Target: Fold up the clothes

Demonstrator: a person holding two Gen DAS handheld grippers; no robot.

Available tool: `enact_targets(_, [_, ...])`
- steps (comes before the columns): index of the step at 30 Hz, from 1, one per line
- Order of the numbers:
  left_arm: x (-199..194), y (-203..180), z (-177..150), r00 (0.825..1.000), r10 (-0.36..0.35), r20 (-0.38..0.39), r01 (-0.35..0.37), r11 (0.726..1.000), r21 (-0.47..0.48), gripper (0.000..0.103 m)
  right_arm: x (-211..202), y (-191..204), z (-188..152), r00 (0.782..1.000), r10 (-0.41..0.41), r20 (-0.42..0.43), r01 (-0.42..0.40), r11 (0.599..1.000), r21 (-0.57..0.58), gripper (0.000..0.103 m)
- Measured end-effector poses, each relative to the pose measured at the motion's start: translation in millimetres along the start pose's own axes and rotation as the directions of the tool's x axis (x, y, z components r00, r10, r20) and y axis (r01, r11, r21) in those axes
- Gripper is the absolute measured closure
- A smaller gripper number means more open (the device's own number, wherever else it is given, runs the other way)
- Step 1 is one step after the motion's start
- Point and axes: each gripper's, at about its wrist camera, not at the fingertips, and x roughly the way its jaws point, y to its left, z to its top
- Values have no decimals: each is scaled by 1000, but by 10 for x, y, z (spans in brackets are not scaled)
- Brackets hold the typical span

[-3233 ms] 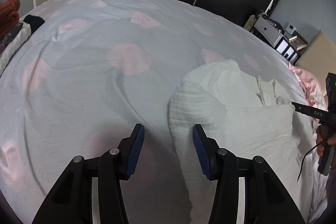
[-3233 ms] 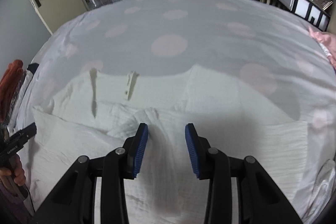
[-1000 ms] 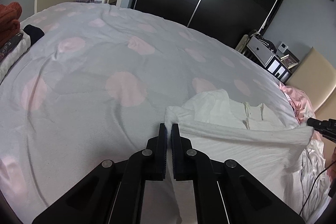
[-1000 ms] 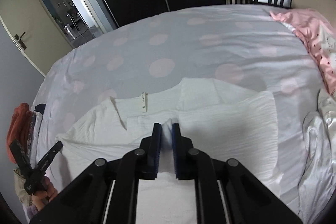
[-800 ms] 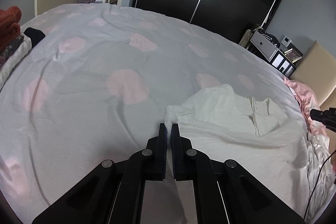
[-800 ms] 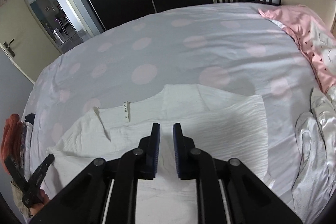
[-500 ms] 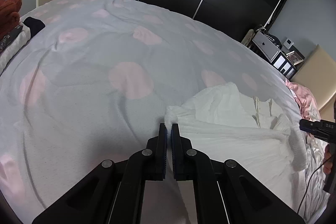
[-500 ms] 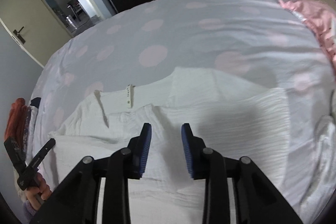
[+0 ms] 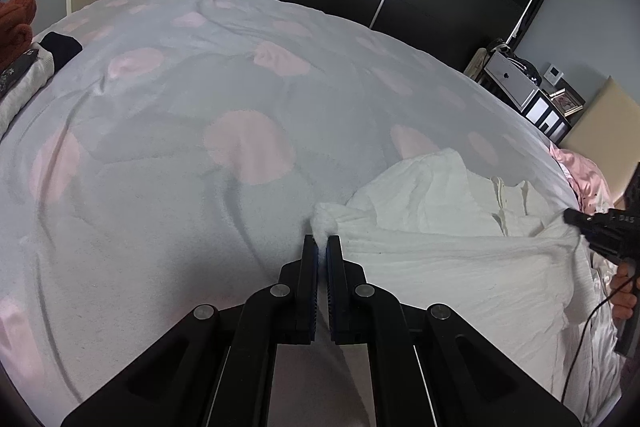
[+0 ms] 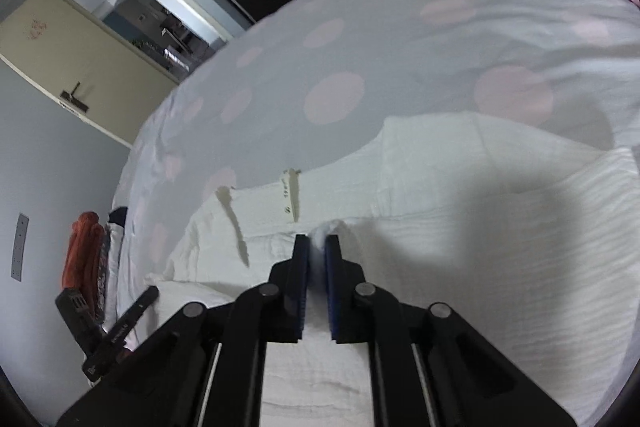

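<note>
Both grippers clamped on the white garment, which lies on the spotted bed.

Left wrist: left gripper [image 9: 321, 241] has its jaws pinched together on a bunched corner of the garment [image 9: 452, 227], at the garment's left edge; the cloth spreads to the right over the duvet [image 9: 168, 147], with the right gripper [image 9: 600, 227] at its far side, fabric pulled taut between the two. Folded clothes [image 9: 20, 43] sit at the left edge of the bed. Right wrist: right gripper [image 10: 316, 247] is closed on a raised fold of the garment [image 10: 460, 227], just below the neck label [image 10: 291, 193]; the left gripper [image 10: 116, 331] shows at lower left.
</note>
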Motion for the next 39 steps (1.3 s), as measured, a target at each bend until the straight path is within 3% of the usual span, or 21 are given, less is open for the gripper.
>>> enact_targets(9, [-179,-90,24,1000,-10,29,9,999,42,99,-969,484,-368,975,-8,223,2,1000,26,97])
enact_targets(11, [-189,-105,27,1000,-4,28,2,998,55,99,-1084,588,-456,967,-41,251,33,999,39,97])
enact_targets(14, [-145,-107,16,1000,14,9,-14,997,69,99,-970,566,-457,967,-113,230,103,993,56,97])
enact_targets(19, [-43,-87,-17,1000,6,-22,-4,998,68,99,-372,161,-235,966,-212,148,199,975,96,97])
enact_targets(24, [54,-71,-27,999,12,-38,-9,998,69,97,149,17,-88,952,-283,114,282,959,25,97])
enact_targets(29, [139,-16,-34,999,-5,-51,7,999,47,90,420,-95,-109,944,-321,73,323,946,-8,93])
enact_targets(33, [108,-6,-24,999,-6,-51,8,999,40,78,351,-249,-104,958,-279,60,276,960,48,82])
enact_targets(36, [43,26,11,999,-2,-51,4,1000,21,58,53,-320,-113,966,-242,95,231,966,114,77])
enact_targets(39, [-88,116,54,999,-5,-51,4,1000,-19,55,-314,-403,-184,964,-244,104,226,961,162,75])
